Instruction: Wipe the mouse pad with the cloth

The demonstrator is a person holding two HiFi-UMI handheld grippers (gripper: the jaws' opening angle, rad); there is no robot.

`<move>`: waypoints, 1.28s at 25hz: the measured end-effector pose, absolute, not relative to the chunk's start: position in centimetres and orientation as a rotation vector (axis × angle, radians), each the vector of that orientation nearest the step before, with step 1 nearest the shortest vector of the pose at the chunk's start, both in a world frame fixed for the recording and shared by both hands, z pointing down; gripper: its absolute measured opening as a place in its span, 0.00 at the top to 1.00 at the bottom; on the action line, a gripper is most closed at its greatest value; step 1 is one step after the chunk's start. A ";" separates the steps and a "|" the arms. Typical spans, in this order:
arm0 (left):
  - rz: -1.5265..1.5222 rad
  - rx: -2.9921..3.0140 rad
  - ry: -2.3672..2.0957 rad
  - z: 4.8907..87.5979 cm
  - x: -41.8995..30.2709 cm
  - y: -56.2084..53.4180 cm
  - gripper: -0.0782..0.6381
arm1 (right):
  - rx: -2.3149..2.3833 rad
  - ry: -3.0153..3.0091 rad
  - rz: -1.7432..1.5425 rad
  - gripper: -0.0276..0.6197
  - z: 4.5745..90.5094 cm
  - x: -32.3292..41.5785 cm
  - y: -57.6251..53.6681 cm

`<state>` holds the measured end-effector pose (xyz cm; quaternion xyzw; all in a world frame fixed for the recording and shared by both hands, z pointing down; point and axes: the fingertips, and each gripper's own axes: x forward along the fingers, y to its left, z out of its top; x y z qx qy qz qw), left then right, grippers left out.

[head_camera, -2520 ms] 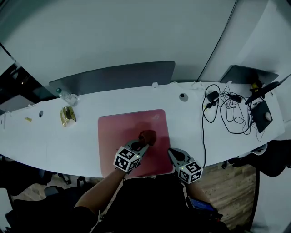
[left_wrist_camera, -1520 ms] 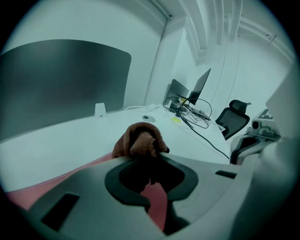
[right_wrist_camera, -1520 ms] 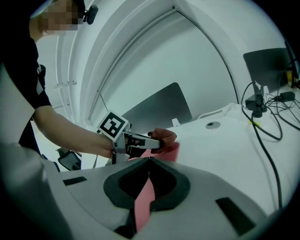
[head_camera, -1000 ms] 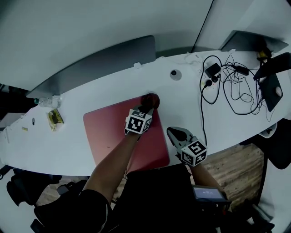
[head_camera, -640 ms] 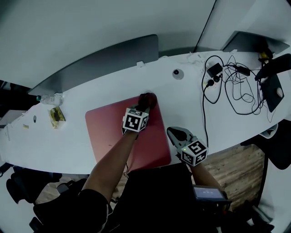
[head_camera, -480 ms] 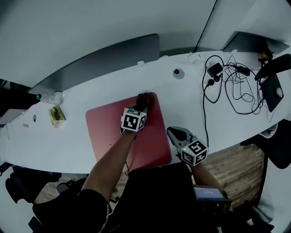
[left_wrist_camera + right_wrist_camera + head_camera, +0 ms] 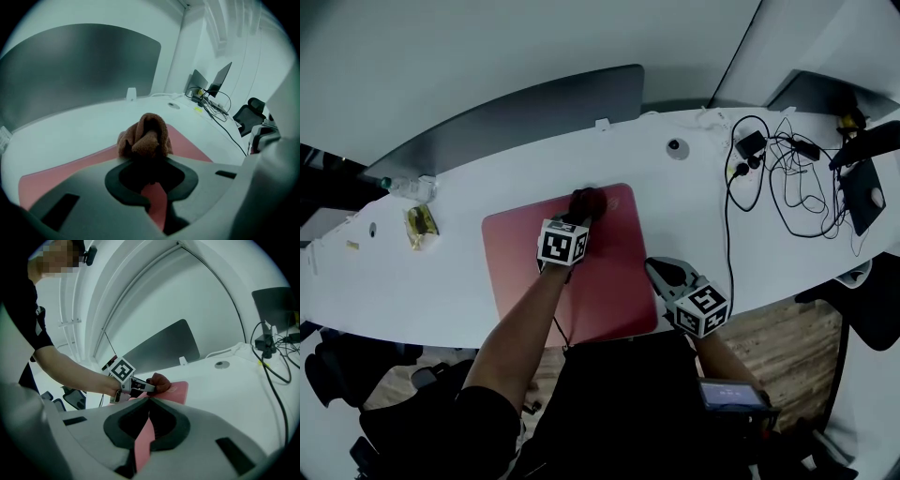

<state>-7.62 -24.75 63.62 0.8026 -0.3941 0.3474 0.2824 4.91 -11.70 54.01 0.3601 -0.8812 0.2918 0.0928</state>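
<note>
The red mouse pad (image 7: pixel 591 281) lies flat on the white desk (image 7: pixel 412 291). A bunched brown cloth (image 7: pixel 587 201) rests on the pad near its far edge. My left gripper (image 7: pixel 579 216) is shut on the cloth and holds it down against the pad. In the left gripper view the cloth (image 7: pixel 145 135) bulges just beyond the closed jaws, with the pad (image 7: pixel 190 146) beneath. My right gripper (image 7: pixel 657 271) is shut at the pad's near right side with nothing held. The right gripper view shows the left gripper (image 7: pixel 142 386), the cloth (image 7: pixel 160 382) and the pad (image 7: pixel 177 391).
A grey partition (image 7: pixel 516 117) runs along the desk's back edge. Tangled black cables (image 7: pixel 778 183) and a dark device (image 7: pixel 862 192) crowd the right end. A gold wrapper (image 7: pixel 420 225) and a plastic bottle (image 7: pixel 411 189) lie at the left. A round grommet (image 7: pixel 676 146) sits behind the pad.
The left gripper carried the cloth from the pad's near middle to its far right corner, then slid it left along the far edge. The right gripper stayed put.
</note>
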 end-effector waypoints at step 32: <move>0.994 1.992 -1.370 62.4 -28.1 -22.4 0.81 | 0.943 -2.639 0.800 0.92 53.1 -1.4 -10.3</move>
